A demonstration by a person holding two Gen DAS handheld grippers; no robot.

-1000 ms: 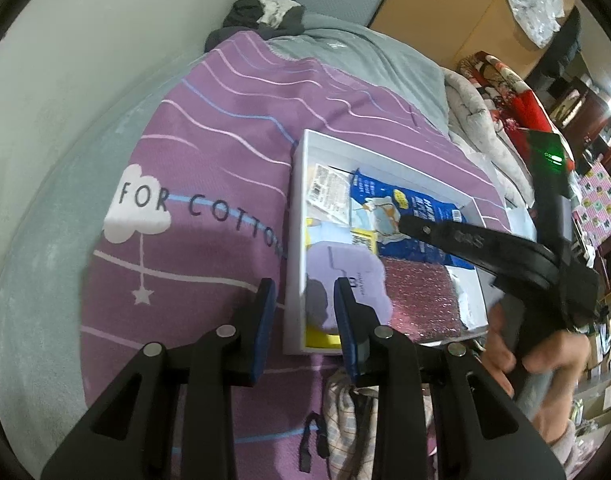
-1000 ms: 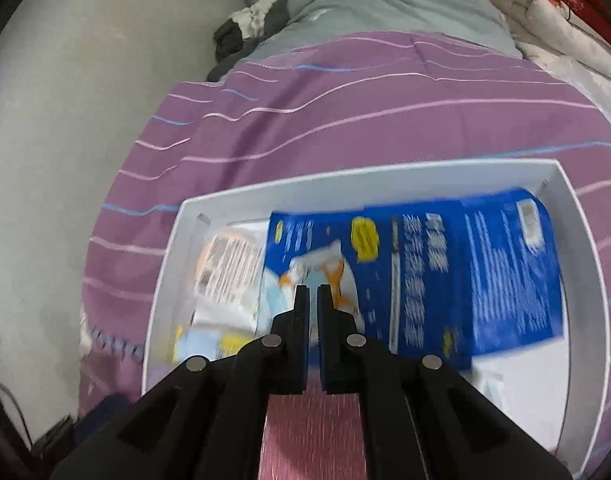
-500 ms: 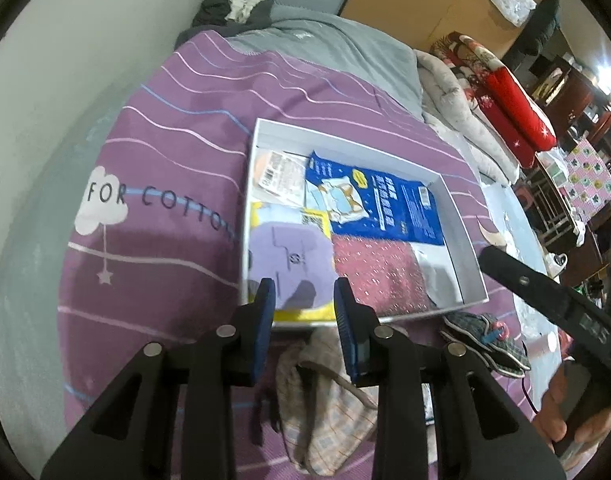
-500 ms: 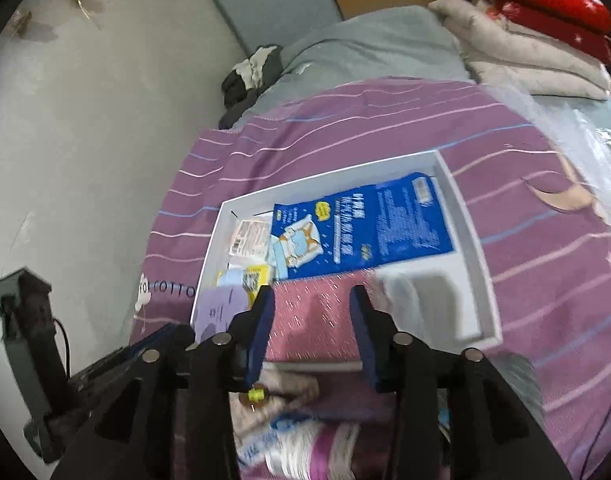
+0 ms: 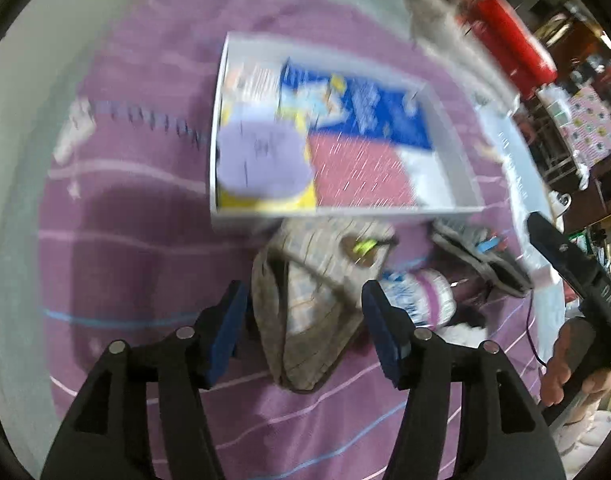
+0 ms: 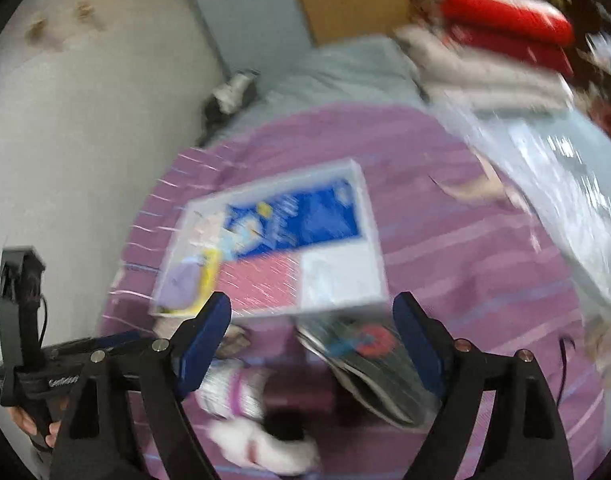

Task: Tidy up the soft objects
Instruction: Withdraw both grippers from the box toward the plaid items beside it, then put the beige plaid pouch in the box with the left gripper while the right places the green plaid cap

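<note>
The left gripper (image 5: 305, 320) is open over the purple bedspread (image 5: 125, 260), its blue pads straddling a plaid pouch (image 5: 309, 304) without touching it. The pouch lies flat just before the white tray (image 5: 449, 148), its long axis running from the tray's near wall toward the camera, narrow end nearest. Half a second ago these fingers stood close together; now they are spread wide, and the camera has pulled back from the tray. In the tray sit, left to right, a lilac pad (image 5: 261, 160) on something yellow, a blue packet (image 5: 365, 108) at the back and a pink glittery cloth (image 5: 361, 176) in front. Writing on the bedspread and packet is too blurred to read. Right of the pouch lie a purple-and-white roll (image 5: 421, 300) and a dark striped slipper (image 5: 481, 256). The right gripper (image 6: 313, 340) is also open, wider than before, poised above the slipper (image 6: 369, 356) and the roll (image 6: 233, 396), nothing between its pads.
</note>
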